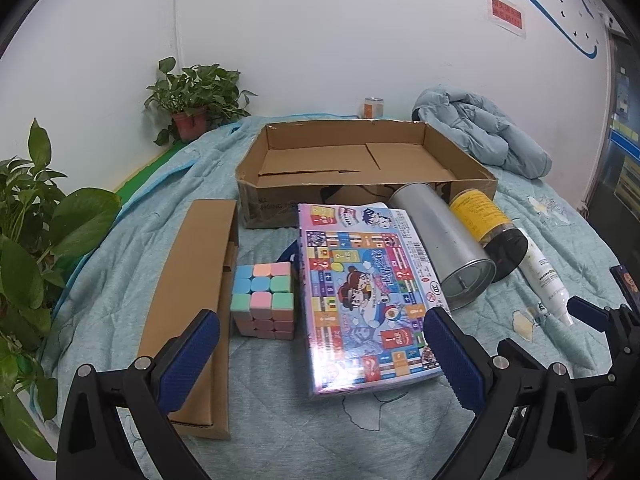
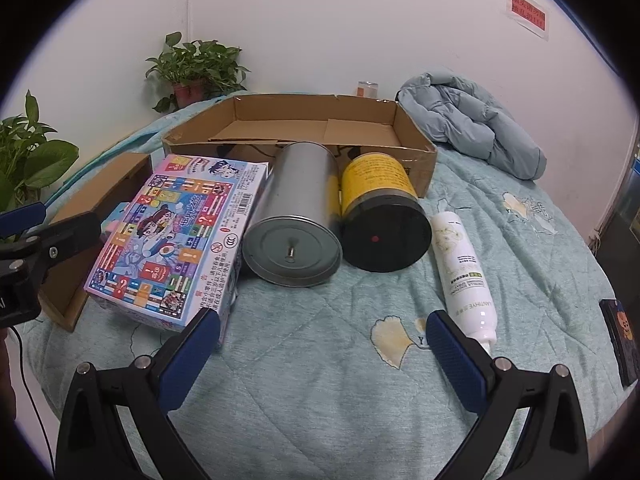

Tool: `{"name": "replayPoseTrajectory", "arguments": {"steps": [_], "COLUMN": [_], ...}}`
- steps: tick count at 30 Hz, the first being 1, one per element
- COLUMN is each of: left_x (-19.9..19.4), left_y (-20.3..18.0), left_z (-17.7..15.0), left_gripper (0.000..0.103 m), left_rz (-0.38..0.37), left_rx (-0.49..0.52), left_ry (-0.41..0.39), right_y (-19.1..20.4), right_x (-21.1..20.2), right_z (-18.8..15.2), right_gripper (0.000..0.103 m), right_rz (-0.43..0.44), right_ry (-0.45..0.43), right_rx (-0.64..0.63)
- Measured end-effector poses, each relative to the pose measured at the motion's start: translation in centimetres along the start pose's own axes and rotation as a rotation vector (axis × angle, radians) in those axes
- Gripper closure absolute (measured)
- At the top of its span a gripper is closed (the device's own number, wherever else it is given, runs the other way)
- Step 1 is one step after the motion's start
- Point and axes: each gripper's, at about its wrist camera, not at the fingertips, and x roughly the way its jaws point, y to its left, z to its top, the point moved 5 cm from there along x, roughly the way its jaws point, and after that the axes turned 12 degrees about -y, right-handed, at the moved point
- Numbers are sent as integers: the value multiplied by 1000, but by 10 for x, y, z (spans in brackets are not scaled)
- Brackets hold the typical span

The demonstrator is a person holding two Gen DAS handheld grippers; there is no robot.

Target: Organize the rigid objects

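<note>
Blue quilted bed carries everything; both pairs of fingers spread wide, holding nothing. Left gripper has the game box lying between its fingers, long axis running away toward the cardboard tray; cube just left. Right gripper faces bare quilt, metal can ahead, so left looks nearer.

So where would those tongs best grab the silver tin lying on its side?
Probably across the round body of the silver tin, coming down from above. It lies on its side with the board game box and the yellow-labelled jar close on either flank, so grip near the lid end, where there is more room.
</note>
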Motion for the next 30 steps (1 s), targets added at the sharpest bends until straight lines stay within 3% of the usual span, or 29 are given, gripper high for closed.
{"name": "replayPoseTrajectory", "arguments": {"steps": [6,15,21,27,30], "left_x": [1,-1,12,0,0], "left_y": [21,76,100,134,162], "left_z": [3,-11,-33,-35,-42], "left_gripper": [0,3,40,41,41], "left_rz": [3,101,193,299,319], "left_rx": [-29,-57,44,33,-21], "left_ry": [-7,23,75,37,76], "right_y": [14,82,115,124,134], "right_x": [-4,-32,-36,-29,-27], "right_z": [4,12,10,8,5], "right_gripper": [1,0,0,4,5], "right_rz": [61,375,505,578,619], "right_ry": [-27,-172,-154,-91,-67], "right_rx": [-10,-109,-130,-95,-75]}}
